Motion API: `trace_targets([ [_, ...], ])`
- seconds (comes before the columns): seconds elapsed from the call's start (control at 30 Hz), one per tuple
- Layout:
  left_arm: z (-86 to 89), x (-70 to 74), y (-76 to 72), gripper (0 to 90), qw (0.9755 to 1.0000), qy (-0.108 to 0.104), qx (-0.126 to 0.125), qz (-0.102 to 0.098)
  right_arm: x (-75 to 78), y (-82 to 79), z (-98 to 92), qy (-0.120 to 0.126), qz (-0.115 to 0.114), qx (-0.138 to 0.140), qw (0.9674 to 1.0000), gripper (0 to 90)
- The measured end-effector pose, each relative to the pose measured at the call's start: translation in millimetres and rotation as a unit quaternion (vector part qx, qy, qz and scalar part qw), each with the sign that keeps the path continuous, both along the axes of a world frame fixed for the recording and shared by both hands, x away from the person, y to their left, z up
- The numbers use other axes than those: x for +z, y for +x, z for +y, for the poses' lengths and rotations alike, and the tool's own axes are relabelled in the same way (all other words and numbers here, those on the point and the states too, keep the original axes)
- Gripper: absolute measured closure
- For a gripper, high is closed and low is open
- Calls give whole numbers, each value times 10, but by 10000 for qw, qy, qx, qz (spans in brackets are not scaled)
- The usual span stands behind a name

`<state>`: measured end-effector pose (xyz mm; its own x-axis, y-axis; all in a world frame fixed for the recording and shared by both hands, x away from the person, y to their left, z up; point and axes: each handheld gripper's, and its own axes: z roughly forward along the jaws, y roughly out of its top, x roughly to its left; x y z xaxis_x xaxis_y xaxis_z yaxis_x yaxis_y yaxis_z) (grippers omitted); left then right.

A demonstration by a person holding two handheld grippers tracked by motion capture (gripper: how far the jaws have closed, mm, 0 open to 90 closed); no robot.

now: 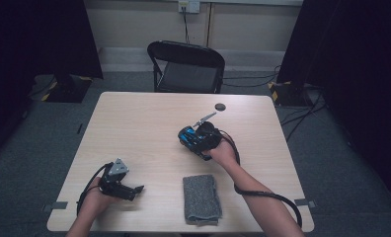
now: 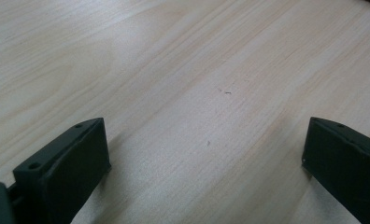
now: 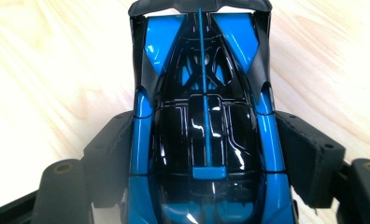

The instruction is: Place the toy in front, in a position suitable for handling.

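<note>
Right gripper (image 1: 192,139): positioned over the middle of the pale wooden table (image 1: 144,123), right of centre. In the right gripper view its two black jaws stand wide and press against both flanks of a glossy blue and black toy sports car (image 3: 204,126); the car sits lengthwise between them, its winged end pointing away from the camera. In the high view the car (image 1: 187,135) appears at the gripper's front end, beyond the folded grey cloth (image 1: 201,197) that lies flat near the table's near edge.

Left gripper (image 1: 134,190): low at the near left part of the table, well apart from the car and left of the cloth. In the left gripper view its jaws are spread far apart with nothing between them but bare wood.

A small dark round disc (image 1: 220,106) lies near the far edge of the table. A black folding chair (image 1: 186,66) stands behind the table.
</note>
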<state>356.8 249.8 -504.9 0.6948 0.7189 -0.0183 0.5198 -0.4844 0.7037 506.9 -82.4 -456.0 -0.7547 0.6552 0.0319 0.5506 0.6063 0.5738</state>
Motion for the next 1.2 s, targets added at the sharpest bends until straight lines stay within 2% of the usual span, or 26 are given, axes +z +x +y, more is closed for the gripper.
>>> trace_targets([
  [0.27, 0, 0, 0, 0, 10000, 0, 0, -2, -123, 99, -128, -69, 12, -25, 10000, 262],
  [0.5, 0, 0, 0, 0, 10000, 0, 2, 1, -217, 105, -103, -8, 55, 85, 9999, 262],
  [0.73, -1, 0, -1, 0, 10000, -4, 7, 3, -240, 95, -62, -31, 42, 210, 9998, 261],
  [1.2, 0, 0, 0, 0, 10000, -2, 2, -1, -282, 50, -119, -12, -87, 366, 9993, 268],
])
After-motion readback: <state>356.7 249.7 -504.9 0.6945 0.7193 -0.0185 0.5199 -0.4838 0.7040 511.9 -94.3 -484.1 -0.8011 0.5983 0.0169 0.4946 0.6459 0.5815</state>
